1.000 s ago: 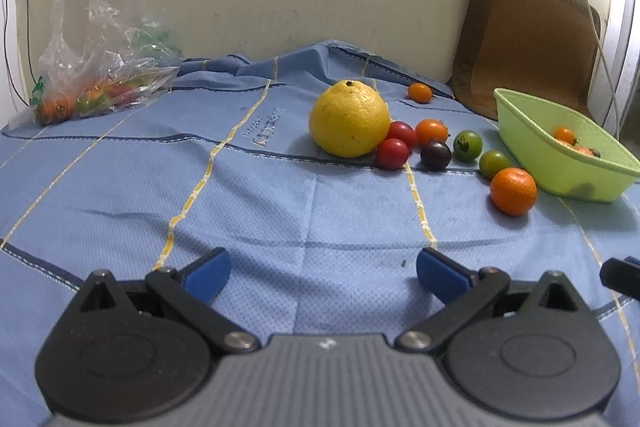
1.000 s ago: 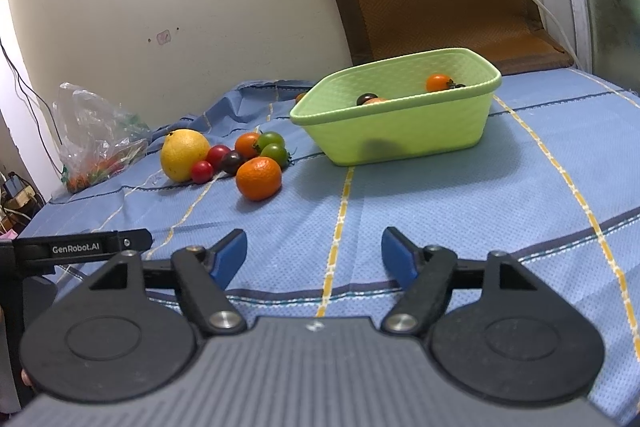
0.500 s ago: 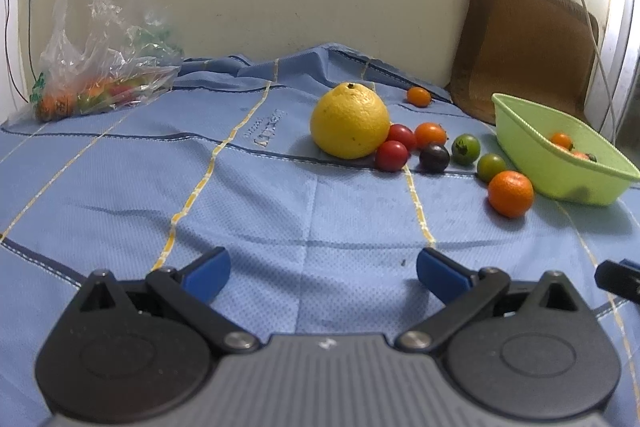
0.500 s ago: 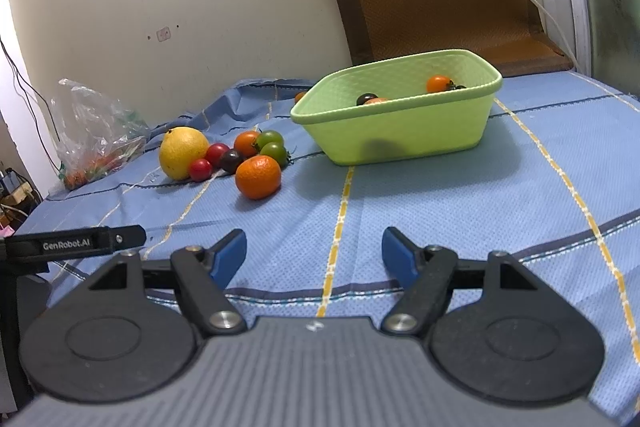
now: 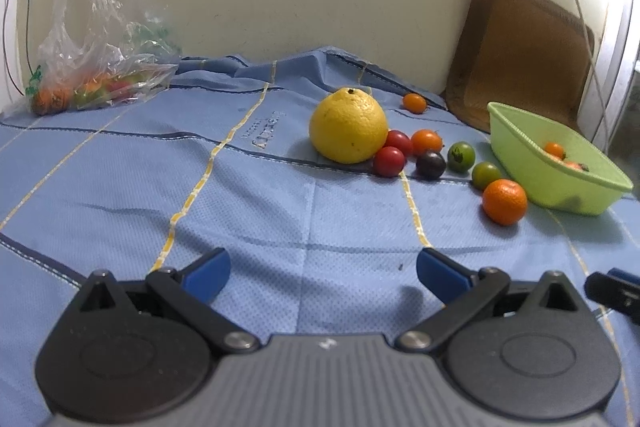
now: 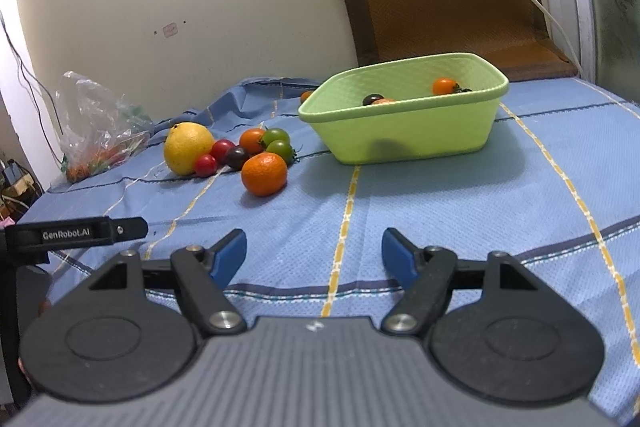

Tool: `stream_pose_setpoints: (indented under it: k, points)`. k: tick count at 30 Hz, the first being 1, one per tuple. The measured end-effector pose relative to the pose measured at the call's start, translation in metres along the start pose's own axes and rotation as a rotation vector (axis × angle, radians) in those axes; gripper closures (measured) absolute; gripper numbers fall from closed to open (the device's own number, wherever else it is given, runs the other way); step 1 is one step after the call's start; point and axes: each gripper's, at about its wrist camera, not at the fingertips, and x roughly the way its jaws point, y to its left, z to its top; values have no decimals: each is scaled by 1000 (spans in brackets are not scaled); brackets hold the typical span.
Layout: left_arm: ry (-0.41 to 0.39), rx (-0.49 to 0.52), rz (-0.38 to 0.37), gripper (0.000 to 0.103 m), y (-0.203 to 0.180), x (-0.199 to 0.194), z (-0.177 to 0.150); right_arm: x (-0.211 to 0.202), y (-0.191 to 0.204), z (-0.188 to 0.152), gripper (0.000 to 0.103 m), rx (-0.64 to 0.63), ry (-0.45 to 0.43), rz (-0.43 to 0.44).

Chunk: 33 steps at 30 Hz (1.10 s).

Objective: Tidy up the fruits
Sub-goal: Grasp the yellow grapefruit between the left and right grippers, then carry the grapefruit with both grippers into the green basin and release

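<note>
Fruits lie on a blue cloth (image 5: 120,163) with yellow stripes, and from the left the first thing is a clear plastic bag (image 5: 96,39) of produce against the cream wall, well apart from everything else. Near the middle sits a large yellow citrus (image 5: 349,125), with two red cherry tomatoes (image 5: 394,153) touching its right side. Just beside them are an orange tomato (image 5: 427,141) and a dark purple tomato (image 5: 431,164), then two green tomatoes (image 5: 461,156), one nearer the camera than the other. A small orange tomato (image 5: 414,103) lies alone farther back by the cloth's fold. A mandarin (image 5: 504,201) rests in front of the green pair, near the corner of a light green plastic basket (image 5: 516,143). From the right wrist view the basket holds an orange tomato (image 6: 444,86) and a dark one (image 6: 373,99), with more fruit partly hidden by the rim. Behind the basket a brown cushion (image 5: 520,47) leans on the wall. The left gripper (image 5: 322,271) hovers low over bare cloth, blue-tipped fingers spread wide and holding nothing. The right gripper (image 6: 314,253) is likewise spread apart over the cloth, empty, with the basket ahead of it
</note>
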Motion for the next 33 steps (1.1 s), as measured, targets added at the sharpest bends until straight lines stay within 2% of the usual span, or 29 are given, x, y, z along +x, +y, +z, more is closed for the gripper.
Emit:
stream_pose_setpoints:
  k: [4, 6, 10, 13, 17, 20, 23, 25, 27, 28, 29, 33]
  points:
    - [-12, -20, -36, 0, 15, 4, 18, 9, 8, 9, 32, -29, 24, 45]
    - [-24, -66, -60, 0, 31, 6, 35, 17, 19, 22, 34, -69, 23, 84]
    - [-20, -225, -154, 0, 66, 21, 75, 46, 58, 56, 34, -226, 10, 159]
    - [-2, -266, -210, 0, 76, 39, 95, 89, 91, 74, 34, -359, 36, 210]
    - [38, -199, -260, 0, 65, 62, 108, 141, 118, 88, 33, -442, 90, 250]
    - [53, -131, -261, 0, 54, 75, 113, 166, 130, 91, 33, -504, 125, 267]
    - [68, -115, -255, 1, 49, 86, 113, 184, 137, 88, 33, -553, 168, 260]
    - [81, -115, -255, 15, 48, 92, 110, 190, 137, 86, 33, -551, 173, 256]
    - [88, -133, -335, 42, 51, 90, 104, 188, 136, 84, 34, -537, 152, 252]
    - [91, -148, -351, 42, 50, 86, 104, 187, 135, 83, 35, -522, 146, 247]
    - [86, -142, -338, 42, 46, 80, 104, 183, 133, 82, 35, -506, 135, 249]
    - [5, -63, -312, 42, 19, 52, 111, 159, 129, 84, 35, -483, 36, 246]
